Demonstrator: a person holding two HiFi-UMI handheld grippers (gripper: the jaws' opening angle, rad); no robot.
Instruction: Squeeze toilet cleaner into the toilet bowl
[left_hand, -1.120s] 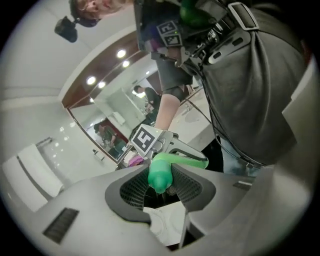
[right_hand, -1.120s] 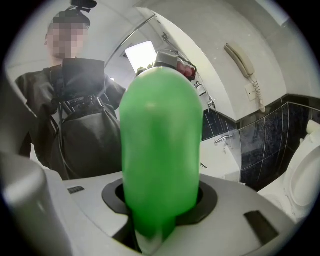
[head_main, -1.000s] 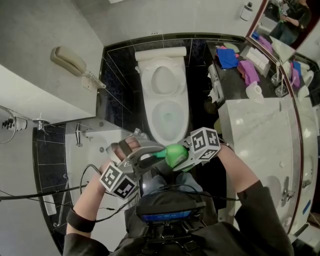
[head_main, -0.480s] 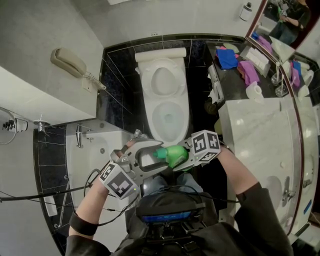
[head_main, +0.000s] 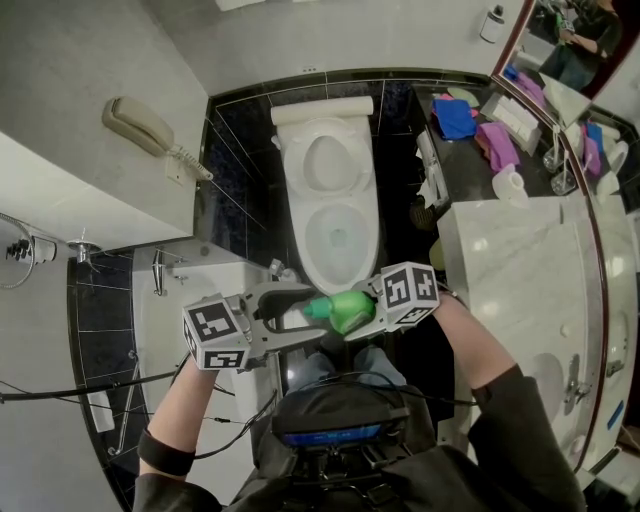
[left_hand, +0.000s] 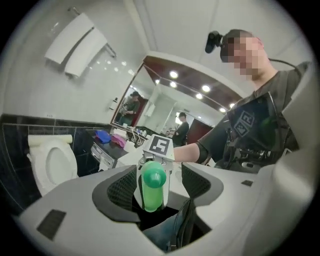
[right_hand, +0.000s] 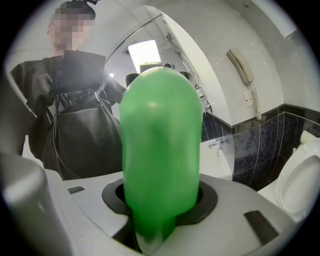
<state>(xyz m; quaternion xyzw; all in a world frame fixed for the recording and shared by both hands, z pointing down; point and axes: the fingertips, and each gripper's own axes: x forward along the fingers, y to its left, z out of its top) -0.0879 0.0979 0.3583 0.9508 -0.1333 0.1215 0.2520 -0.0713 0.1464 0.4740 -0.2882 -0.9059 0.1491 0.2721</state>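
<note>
A green toilet-cleaner bottle (head_main: 345, 308) lies sideways in front of the person, just short of the white toilet bowl (head_main: 338, 235), whose lid is up. My right gripper (head_main: 355, 312) is shut on the bottle's body, which fills the right gripper view (right_hand: 160, 150). My left gripper (head_main: 308, 310) stands open around the bottle's cap end. In the left gripper view the bottle (left_hand: 152, 187) points at the camera, with a gap to each pad (left_hand: 124, 187). The toilet (left_hand: 55, 165) shows at the left of that view.
A wall phone (head_main: 145, 125) hangs at the left, above the bathtub rim (head_main: 180, 300). Right of the toilet a dark shelf carries a blue cloth (head_main: 455, 115) and a purple cloth (head_main: 497, 143). A marble vanity top (head_main: 520, 270) runs along the right side.
The left gripper's jaws have spread apart from the bottle's cap end, and its marker cube has swung left and upward. The right gripper and the bottle have barely moved.
</note>
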